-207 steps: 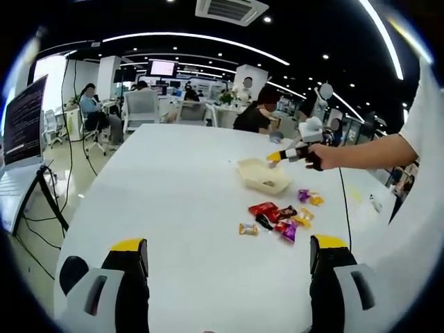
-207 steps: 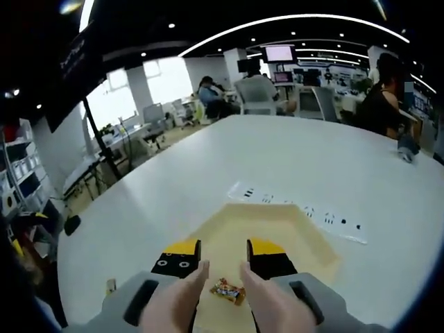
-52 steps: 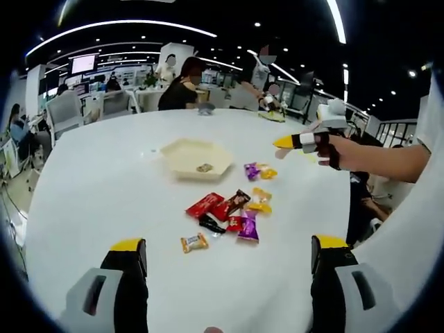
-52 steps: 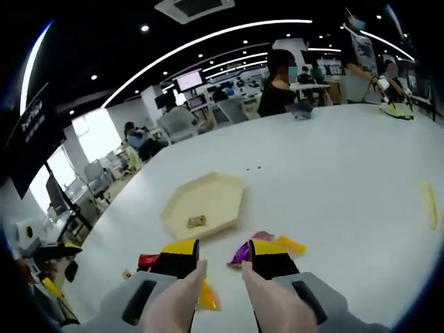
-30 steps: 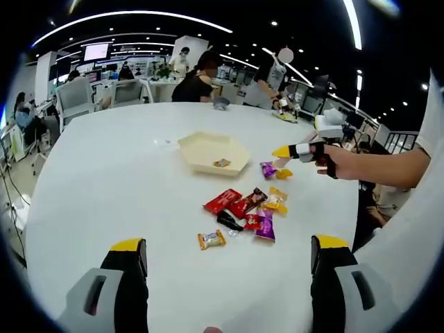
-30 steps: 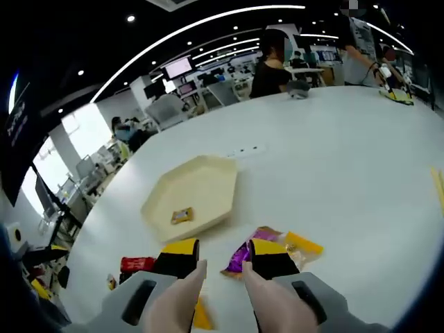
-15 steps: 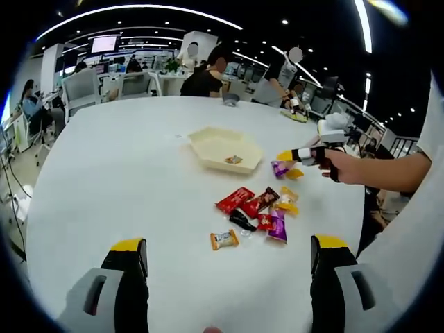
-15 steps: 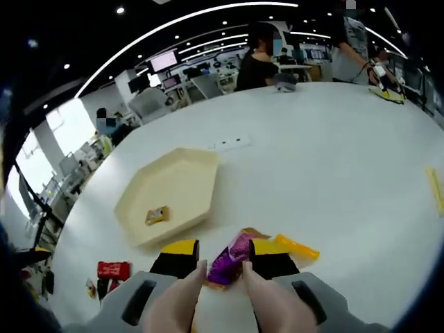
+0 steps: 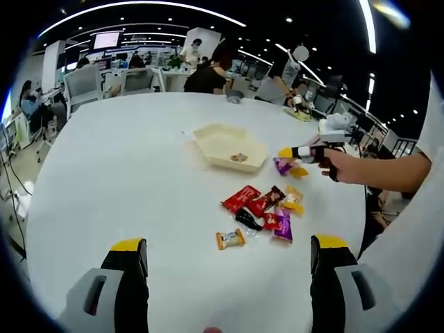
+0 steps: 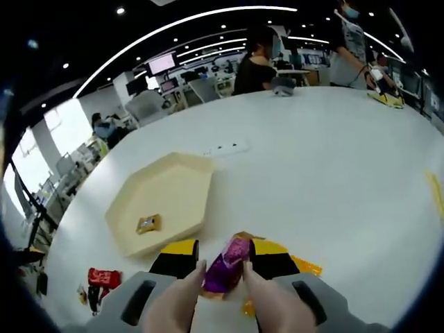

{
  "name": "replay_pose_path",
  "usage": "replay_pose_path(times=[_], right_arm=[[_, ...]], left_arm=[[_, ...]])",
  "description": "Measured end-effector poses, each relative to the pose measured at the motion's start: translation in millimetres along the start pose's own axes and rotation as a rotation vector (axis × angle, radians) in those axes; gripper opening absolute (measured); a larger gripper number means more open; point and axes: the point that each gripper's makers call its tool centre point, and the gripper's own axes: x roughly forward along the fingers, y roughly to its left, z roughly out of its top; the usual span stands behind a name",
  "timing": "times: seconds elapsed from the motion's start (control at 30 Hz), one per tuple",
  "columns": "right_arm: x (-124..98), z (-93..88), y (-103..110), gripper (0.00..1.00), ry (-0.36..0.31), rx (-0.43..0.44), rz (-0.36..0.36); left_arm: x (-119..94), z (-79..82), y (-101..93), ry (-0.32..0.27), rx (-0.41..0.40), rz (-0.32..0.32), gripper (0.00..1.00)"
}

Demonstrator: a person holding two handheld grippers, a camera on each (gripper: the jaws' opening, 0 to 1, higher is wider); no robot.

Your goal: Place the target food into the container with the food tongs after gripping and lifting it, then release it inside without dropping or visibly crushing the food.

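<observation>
Tongs on the left [image 9: 222, 260] stand wide open with nothing between their yellow-tipped jaws, raised above the white counter [image 9: 125, 173]. In the left gripper view, beyond those jaws, an orange-wrapped candy [image 9: 230, 238] lies alone on the counter. Past it is a loose cluster of wrapped snacks: a red packet [image 9: 240, 198], a dark red one [image 9: 266, 200], a small black one [image 9: 246, 220], a purple one [image 9: 283, 228] and a yellow one [image 9: 292, 201]. Farther back sits the cream hexagonal tray [image 9: 229, 146] with one small candy [image 9: 238, 157] in it. To the right of the tray, a person's hand [image 9: 341, 165] holds the right tongs [image 9: 285, 152] just over a purple snack and a yellow one.

In the right gripper view, the tray [image 10: 161, 201] is at left, its candy [image 10: 147, 223] near the near rim. The right tongs [image 10: 223, 254] are closed most of the way around a purple wrapped snack [image 10: 228, 263], which sits between the jaws. Whether it is off the counter I cannot tell. A yellow wrapper [image 10: 300, 265] lies just to its right.
</observation>
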Motion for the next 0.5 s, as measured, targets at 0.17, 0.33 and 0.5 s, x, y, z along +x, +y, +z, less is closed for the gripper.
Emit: replay_pose_path(times=[0.17, 0.33, 0.5], right_arm=[[4, 3.6, 2, 0.28, -0.013, -0.040, -0.001], [8, 4.0, 3, 0.28, -0.018, -0.049, 0.002], [12, 4.0, 8, 0.28, -0.025, -0.126, 0.022]], left_arm=[[1, 0.7, 1.5, 0.003, -0.002, 0.002, 0.98], [1, 1.0, 3.3, 0.006, -0.004, 0.006, 0.98], [1, 0.3, 3.9, 0.009, -0.006, 0.009, 0.98]])
